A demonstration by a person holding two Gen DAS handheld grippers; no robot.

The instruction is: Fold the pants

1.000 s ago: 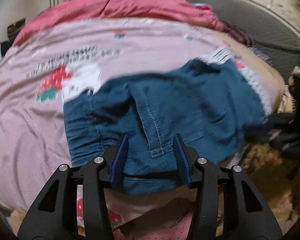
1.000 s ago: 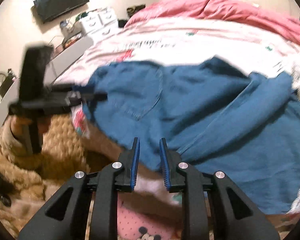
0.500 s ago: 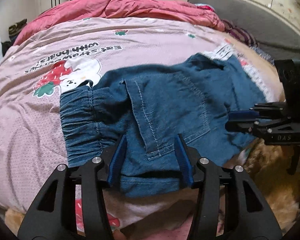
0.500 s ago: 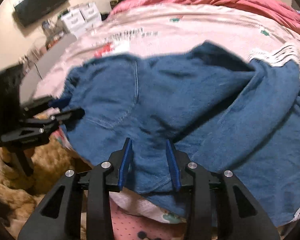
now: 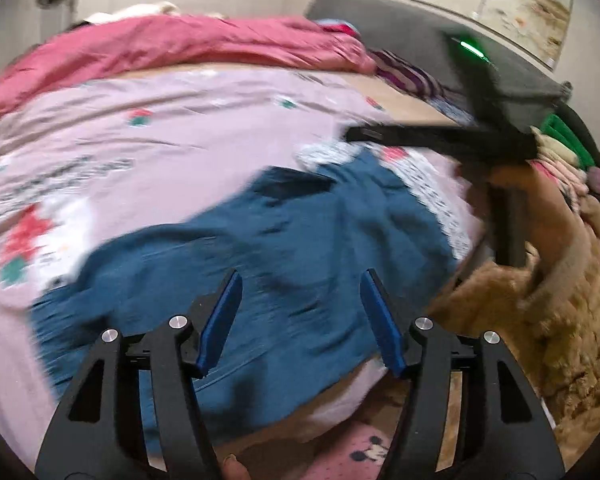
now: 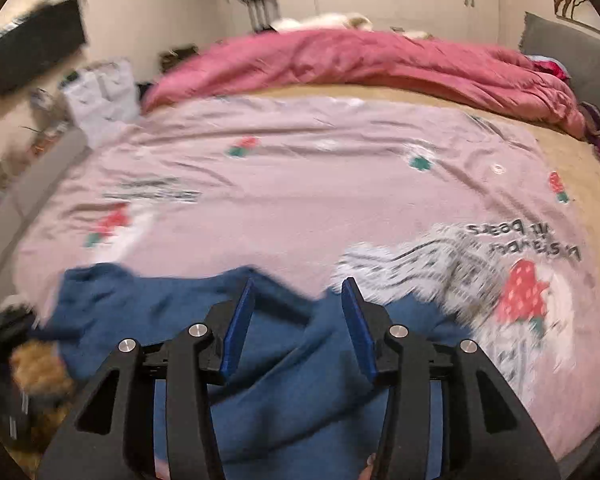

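Note:
Blue denim pants (image 5: 292, 248) lie spread and rumpled on the pink bedsheet (image 5: 160, 148), near the bed's front edge, with a white patterned trim (image 5: 432, 196) along their right side. My left gripper (image 5: 300, 320) hovers over them; its jaws are opening and nothing is pinched between them. In the right wrist view the pants (image 6: 284, 384) fill the lower middle, trim (image 6: 420, 272) to the right. My right gripper (image 6: 298, 320) is above them, jaws opening, no cloth between the pads. It also shows as a black tool (image 5: 440, 136) at the upper right, held by a fluffy tan sleeve (image 5: 540, 320).
A red quilt (image 6: 380, 64) is bunched along the far side of the bed. A grey headboard (image 5: 380, 20) and a pile of clothes (image 5: 568, 152) lie to the right. White drawers (image 6: 100, 100) and a wall screen (image 6: 36, 52) stand left of the bed.
Both grippers have lifted and drawn back from the pants' near edge, and their jaws have widened. The right gripper has swung up and now points across the bed. Both views are blurred by motion.

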